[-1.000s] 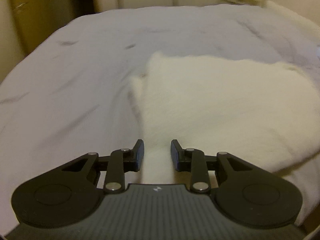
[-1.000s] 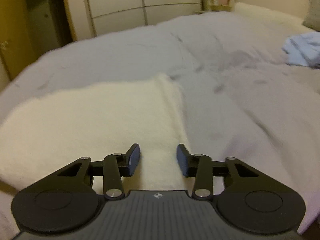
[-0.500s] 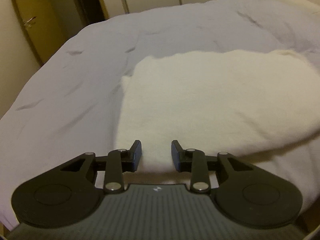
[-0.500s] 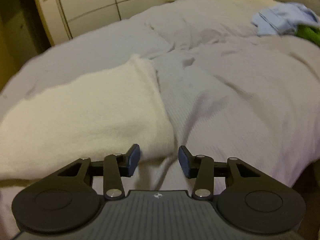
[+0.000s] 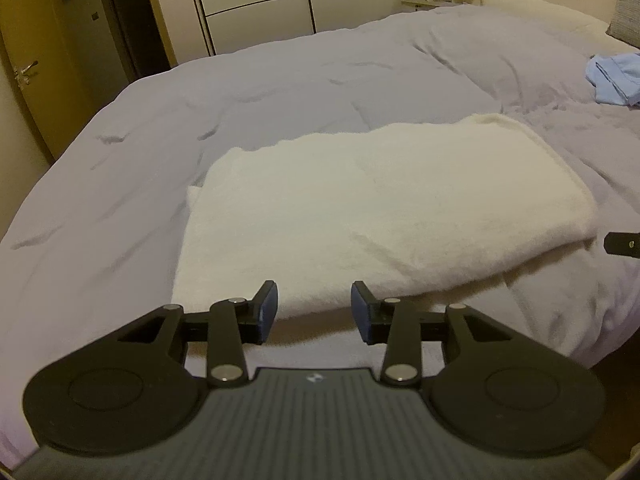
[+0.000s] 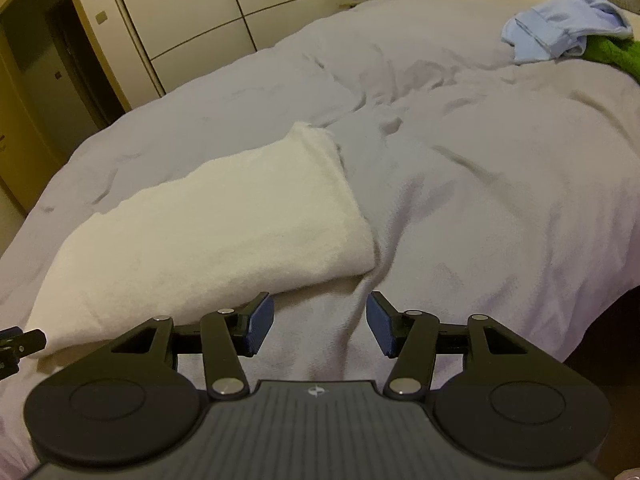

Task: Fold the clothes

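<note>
Clothes here come down to one cream fleecy garment (image 5: 380, 208), lying folded over on itself on the grey-lilac bed cover (image 5: 280, 80), close to the near edge of the bed. It lies as a broad, flat rectangle with its thick folded edge toward the cameras, which probably suits another fold across its width. Exactly what kind of garment it is I cannot tell, since the soft pile hides any sleeves or seams.

Both tools sit back from it, apart from the cloth. The left gripper (image 5: 314, 312) hangs over the near left part of the folded edge, its fingers released with nothing between the blue pads (image 5: 267, 308); they have just been spreading wider. The right gripper (image 6: 320, 326) hangs off the garment's near right corner, above bare bed cover, its fingers likewise let go and empty, and they too have just been opening. Each tool's tip shows at the margin of the other's view, so the two stand at opposite ends of the same edge, a sensible stance for squaring or folding again.

Farther up the bed, well apart, a light blue garment (image 6: 560, 28) lies crumpled against something green (image 6: 612, 56), presumably waiting its turn. Pale wardrobe doors (image 6: 192, 24) stand beyond the bed.
</note>
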